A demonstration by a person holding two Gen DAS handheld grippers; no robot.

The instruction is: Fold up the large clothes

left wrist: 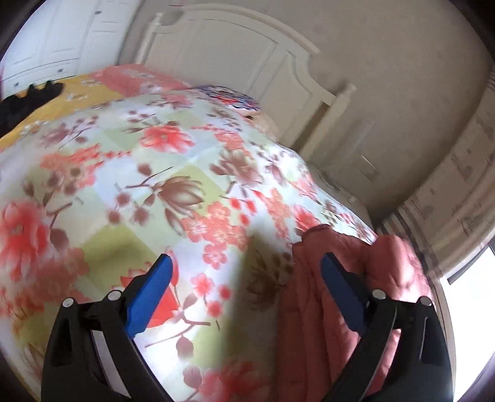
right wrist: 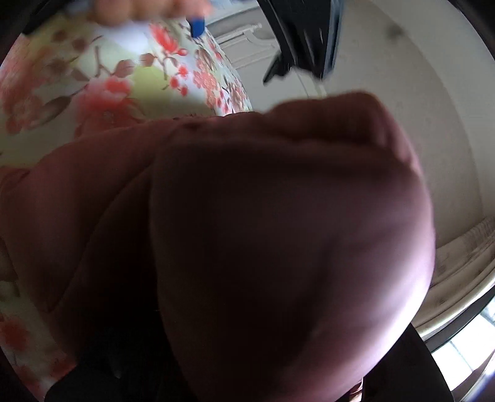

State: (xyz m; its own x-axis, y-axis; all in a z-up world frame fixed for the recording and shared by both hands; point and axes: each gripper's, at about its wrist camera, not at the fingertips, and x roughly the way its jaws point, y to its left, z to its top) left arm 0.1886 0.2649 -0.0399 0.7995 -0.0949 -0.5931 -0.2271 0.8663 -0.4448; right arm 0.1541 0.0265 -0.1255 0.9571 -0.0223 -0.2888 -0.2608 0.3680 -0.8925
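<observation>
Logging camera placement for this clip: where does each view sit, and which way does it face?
Left wrist: on the left gripper, angled down over the floral quilt toward a cream headboard; its blue fingers stand wide, empty.
Right wrist: pressed against the pink padded jacket, hiding its own fingers; a hand shows blurred above.
Shared: quilt and jacket.

The left gripper [left wrist: 246, 263] is seen with its blue fingers [left wrist: 151, 293] spread wide, nothing between them, above a floral quilt [left wrist: 154, 173]. A pink jacket [left wrist: 312, 297] is bunched at the right finger.
</observation>
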